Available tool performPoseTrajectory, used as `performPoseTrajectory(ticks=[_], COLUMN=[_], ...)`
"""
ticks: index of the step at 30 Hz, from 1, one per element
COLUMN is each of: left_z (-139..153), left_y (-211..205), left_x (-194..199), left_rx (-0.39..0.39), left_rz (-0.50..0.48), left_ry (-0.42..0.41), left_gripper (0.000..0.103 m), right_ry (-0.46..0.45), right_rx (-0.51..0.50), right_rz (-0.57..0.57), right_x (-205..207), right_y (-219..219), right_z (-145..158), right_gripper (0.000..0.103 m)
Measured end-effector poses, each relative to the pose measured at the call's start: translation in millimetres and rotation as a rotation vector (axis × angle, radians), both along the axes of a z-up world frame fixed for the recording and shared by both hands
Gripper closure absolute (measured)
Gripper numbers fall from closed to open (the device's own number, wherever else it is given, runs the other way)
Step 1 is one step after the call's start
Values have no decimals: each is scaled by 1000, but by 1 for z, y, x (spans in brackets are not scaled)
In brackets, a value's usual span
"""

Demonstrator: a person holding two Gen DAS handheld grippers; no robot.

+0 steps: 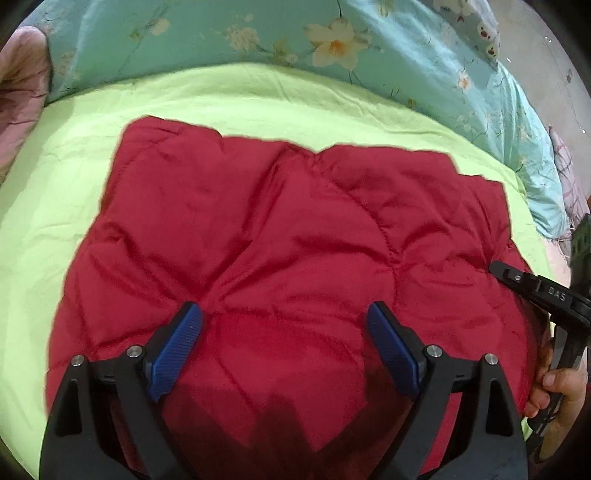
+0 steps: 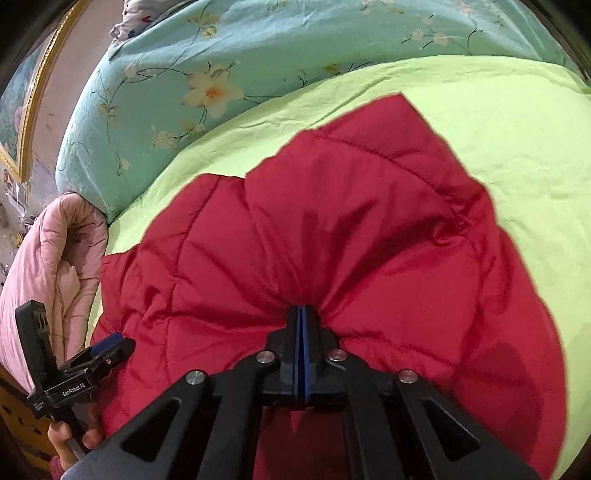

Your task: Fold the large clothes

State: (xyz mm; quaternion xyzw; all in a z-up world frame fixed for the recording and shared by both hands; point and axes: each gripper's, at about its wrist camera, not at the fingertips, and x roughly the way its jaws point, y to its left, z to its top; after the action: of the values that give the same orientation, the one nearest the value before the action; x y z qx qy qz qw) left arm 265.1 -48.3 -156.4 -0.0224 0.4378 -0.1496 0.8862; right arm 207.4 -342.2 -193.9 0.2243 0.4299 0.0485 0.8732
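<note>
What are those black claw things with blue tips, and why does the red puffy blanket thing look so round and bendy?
They are two hand-held grippers; a person squeezes one in each hand. Each carries a wide-angle camera looking along its fingers, which bends the picture. From the left gripper you see its blue pads wide apart above a red padded garment, holding nothing. From the right gripper the pads are pinched shut on that garment's edge, bunching it. The garment lies on a lime green sheet, with a flowery turquoise quilt behind.
</note>
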Motion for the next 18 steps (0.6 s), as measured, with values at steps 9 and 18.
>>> performPoseTrajectory(ticks=[9, 18], left_z=[20, -8], left_y=[23, 20], left_x=[-90, -107], left_rx=[60, 178], left_rz=[48, 75], left_ry=[-44, -48], left_gripper=[11, 8], right_ry=[-151, -69], right_rx=[-148, -222], right_rz=[69, 67], right_x=[-92, -107], right_y=[15, 12], right_z=[58, 23], right_gripper=[30, 32])
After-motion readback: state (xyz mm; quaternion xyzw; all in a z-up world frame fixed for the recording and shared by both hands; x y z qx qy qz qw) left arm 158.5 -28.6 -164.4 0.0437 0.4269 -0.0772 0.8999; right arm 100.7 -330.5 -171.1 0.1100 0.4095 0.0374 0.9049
